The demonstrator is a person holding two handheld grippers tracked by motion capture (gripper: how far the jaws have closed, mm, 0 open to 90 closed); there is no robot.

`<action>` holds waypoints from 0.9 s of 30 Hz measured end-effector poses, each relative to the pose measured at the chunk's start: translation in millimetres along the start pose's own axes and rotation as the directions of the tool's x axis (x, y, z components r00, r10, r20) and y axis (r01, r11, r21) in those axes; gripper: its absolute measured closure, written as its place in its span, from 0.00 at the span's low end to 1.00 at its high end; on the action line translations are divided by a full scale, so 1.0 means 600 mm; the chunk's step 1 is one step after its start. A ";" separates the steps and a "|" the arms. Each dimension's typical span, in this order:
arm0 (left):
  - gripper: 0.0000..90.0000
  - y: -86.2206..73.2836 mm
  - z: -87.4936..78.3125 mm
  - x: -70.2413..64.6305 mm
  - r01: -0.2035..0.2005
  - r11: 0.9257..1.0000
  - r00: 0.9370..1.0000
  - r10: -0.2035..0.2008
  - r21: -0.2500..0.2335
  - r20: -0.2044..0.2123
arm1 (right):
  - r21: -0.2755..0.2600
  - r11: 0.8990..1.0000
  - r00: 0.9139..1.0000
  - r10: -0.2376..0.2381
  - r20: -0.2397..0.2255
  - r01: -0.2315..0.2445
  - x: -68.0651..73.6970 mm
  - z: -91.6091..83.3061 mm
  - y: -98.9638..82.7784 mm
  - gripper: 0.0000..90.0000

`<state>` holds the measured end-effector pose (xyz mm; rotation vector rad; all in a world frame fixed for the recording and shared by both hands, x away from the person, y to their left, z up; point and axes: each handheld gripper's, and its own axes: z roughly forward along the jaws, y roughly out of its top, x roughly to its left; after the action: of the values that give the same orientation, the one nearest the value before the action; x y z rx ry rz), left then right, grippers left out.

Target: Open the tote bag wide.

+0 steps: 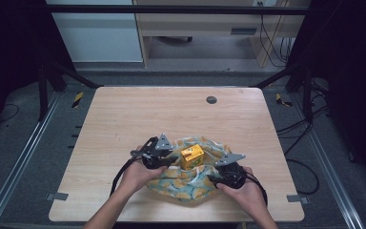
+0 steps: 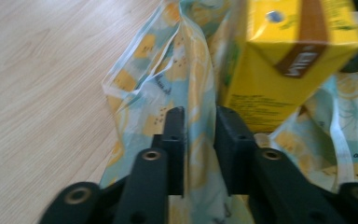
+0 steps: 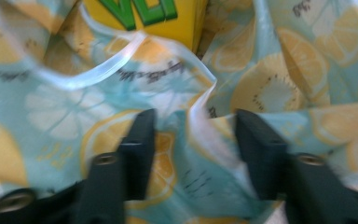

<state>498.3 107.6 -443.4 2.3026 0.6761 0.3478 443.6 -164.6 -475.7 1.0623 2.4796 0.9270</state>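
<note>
A yellow carton [image 1: 192, 156] is seen upright in the lemon-print bag [image 1: 186, 186] on the tabletop [image 1: 124, 119]. Its edge is pinched by the left hand-held gripper [image 2: 199, 122]; the right hand-held gripper [image 3: 193, 126] is held part-open over a fold.

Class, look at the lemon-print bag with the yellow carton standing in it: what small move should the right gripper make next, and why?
Probably close the right gripper on the raised fold of the bag between its jaws. The jaws stand apart around that fold, while the left gripper already pinches the bag's edge beside the carton. A grip on both sides would let the bag be pulled up around the carton.
</note>
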 end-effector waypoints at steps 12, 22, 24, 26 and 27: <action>0.98 -0.022 -0.006 0.040 0.121 0.992 0.989 -0.123 -0.026 -0.081 | -0.008 1.000 0.999 -0.025 -0.035 0.025 -0.009 -0.022 -0.026 0.99; 0.98 -0.052 0.005 0.065 0.176 0.984 0.980 -0.176 -0.009 -0.095 | -0.015 0.998 0.998 0.066 -0.023 -0.067 -0.047 -0.038 -0.065 1.00; 0.98 -0.052 0.006 0.067 0.181 0.983 0.978 -0.182 -0.015 -0.100 | -0.009 0.997 0.997 0.079 -0.016 -0.079 -0.052 -0.040 -0.070 1.00; 0.99 -0.053 0.007 0.071 0.190 0.982 0.977 -0.190 -0.017 -0.095 | -0.006 0.996 0.996 0.092 -0.013 -0.092 -0.056 -0.038 -0.075 1.00; 0.99 -0.055 0.008 0.073 0.190 0.982 0.977 -0.191 -0.016 -0.098 | -0.006 0.995 0.995 0.098 -0.011 -0.098 -0.056 -0.038 -0.076 1.00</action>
<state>524.4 149.7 -467.3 2.2032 0.9359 0.3746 431.1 -223.1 -488.3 1.1889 2.4500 0.9703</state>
